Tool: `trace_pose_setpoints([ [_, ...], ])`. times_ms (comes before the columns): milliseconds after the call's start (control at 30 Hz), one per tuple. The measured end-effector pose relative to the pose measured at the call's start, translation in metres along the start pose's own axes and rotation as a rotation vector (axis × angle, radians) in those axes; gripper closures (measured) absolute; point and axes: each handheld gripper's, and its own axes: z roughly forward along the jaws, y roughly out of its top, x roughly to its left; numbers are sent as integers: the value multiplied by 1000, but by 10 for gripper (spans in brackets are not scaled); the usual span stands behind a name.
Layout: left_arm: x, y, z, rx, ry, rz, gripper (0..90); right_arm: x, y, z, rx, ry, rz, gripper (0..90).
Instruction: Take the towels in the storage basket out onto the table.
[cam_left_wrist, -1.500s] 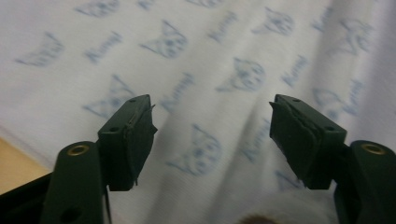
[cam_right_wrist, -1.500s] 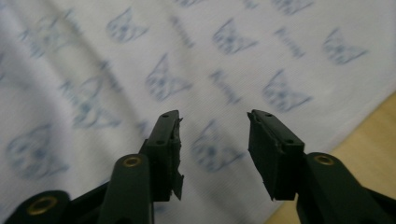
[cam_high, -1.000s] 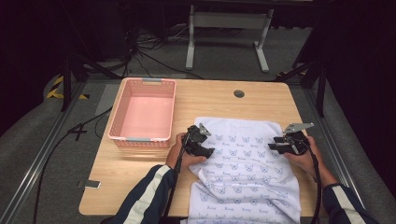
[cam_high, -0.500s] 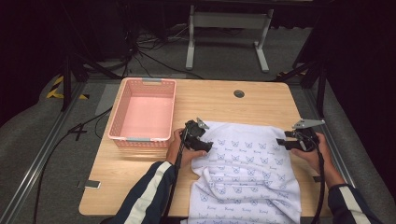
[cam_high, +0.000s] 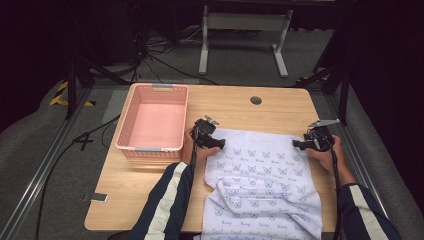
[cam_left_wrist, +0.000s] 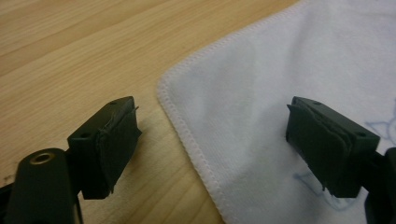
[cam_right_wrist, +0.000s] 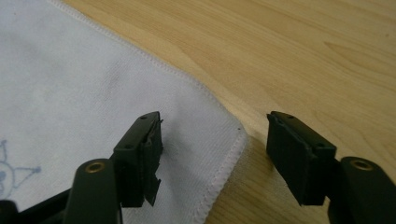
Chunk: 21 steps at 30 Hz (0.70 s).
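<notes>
A white towel (cam_high: 260, 182) with small blue prints lies spread on the wooden table (cam_high: 280, 107), and its near end hangs over the front edge. My left gripper (cam_high: 220, 144) is at the towel's far left corner. In the left gripper view its jaws (cam_left_wrist: 212, 116) stand open and have just been opening, with the hemmed corner (cam_left_wrist: 243, 112) lying flat between them, untouched. My right gripper (cam_high: 296, 144) is at the far right corner. Its jaws (cam_right_wrist: 215, 123) are open too, having just widened, and they straddle that corner (cam_right_wrist: 205, 140), which rests flat on the wood.
An empty pink basket (cam_high: 152, 122) stands at the table's left, close to my left hand. A dark cable hole (cam_high: 256, 100) sits near the far edge. A small flat object (cam_high: 97, 197) lies at the front left corner. Beyond the table stands a metal frame (cam_high: 240, 30).
Both grippers have shifted slightly toward the far side of the table, the right one also a little outward. Their jaws stand wider, and the towel's far corners lie released on the table.
</notes>
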Motion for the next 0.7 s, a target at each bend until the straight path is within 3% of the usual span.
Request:
trace_pose_setpoints([
  [100, 0, 1, 0, -20, 2, 1, 296, 2, 0, -2, 2, 35, -22, 552],
  [233, -1, 2, -3, -27, -40, 5, 695, 5, 2, -2, 13, 67, -45, 735],
  [300, 0, 2, -2, -28, -57, -2, 801, 8, 2, -2, 16, 85, -49, 806],
  [333, -2, 3, -2, -31, -41, 0, 837, 9, 2, -3, 16, 81, -56, 826],
  [400, -5, 5, -6, -49, -36, 6, 855, 11, 2, -3, 12, 72, -77, 839],
  [533, -20, 11, -27, -115, -55, 87, 860, 16, 4, -16, -41, 101, -96, 844],
  [633, -33, 9, -48, -149, -95, 151, 862, 24, 4, -37, -96, 147, -124, 844],
  [700, -41, 5, -65, -167, -148, 183, 862, 32, 1, -52, -116, 172, -146, 844],
])
